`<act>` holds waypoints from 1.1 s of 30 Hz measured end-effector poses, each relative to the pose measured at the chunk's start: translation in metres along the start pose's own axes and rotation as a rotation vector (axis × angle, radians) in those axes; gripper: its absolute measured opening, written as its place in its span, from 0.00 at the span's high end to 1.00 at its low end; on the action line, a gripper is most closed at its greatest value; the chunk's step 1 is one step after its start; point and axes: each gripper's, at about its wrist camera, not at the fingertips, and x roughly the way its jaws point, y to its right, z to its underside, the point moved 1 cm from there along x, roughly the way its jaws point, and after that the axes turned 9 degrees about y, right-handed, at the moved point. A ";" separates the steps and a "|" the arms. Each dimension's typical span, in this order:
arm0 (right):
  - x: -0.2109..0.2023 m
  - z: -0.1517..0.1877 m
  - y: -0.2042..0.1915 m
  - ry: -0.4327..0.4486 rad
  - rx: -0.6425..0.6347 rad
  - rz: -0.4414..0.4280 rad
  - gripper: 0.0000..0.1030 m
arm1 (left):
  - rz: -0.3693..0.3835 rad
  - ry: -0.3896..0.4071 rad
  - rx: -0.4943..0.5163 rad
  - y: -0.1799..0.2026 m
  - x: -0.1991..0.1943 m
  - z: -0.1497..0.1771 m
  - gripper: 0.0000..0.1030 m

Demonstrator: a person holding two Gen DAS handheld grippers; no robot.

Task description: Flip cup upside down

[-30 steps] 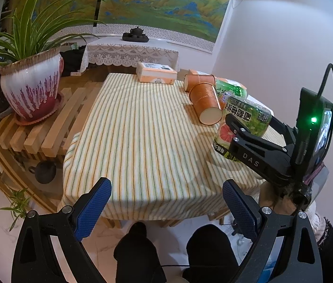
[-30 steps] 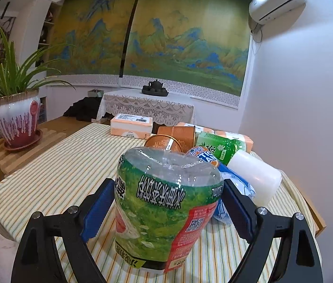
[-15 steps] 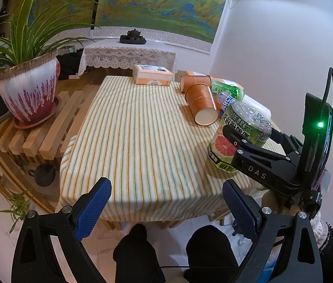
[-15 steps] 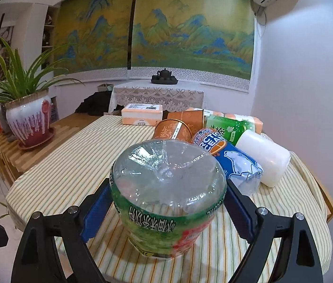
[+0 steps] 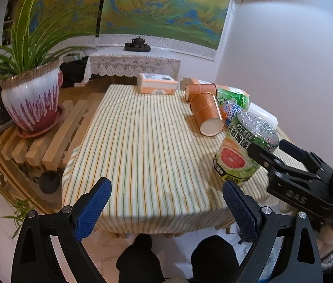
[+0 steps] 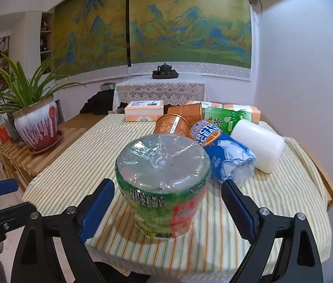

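Note:
The cup (image 6: 164,184) is a clear plastic one in a green sleeve with a grapefruit picture. It stands upside down on the striped tablecloth (image 5: 143,146) near the table's front right, its base upward. It also shows in the left wrist view (image 5: 242,151). My right gripper (image 6: 167,202) is open, its blue pads on either side of the cup with gaps, a little behind it. The right gripper (image 5: 270,155) shows beside the cup in the left wrist view. My left gripper (image 5: 164,202) is open and empty, off the table's front edge.
Two orange paper cups (image 5: 206,115) lie on their sides at the back right, with a blue bottle (image 6: 225,151), a green bottle (image 6: 227,118) and a white cylinder (image 6: 258,146). An orange box (image 5: 157,86) stands at the back. A potted plant (image 5: 32,103) sits on a slatted bench to the left.
The right gripper set the cup down upside down on the cloth, opened off it and drew back and up. The left gripper pulled back slightly.

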 end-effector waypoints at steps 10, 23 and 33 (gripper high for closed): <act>-0.032 -0.001 0.011 -0.023 0.051 0.010 0.13 | -0.011 0.054 0.030 0.013 -0.006 -0.006 0.04; -0.081 -0.002 0.022 0.040 0.065 0.102 0.13 | -0.056 0.173 0.063 0.035 -0.040 -0.010 0.01; -0.108 -0.008 0.023 0.116 0.046 0.162 0.11 | -0.072 0.210 0.088 0.052 -0.055 -0.006 0.01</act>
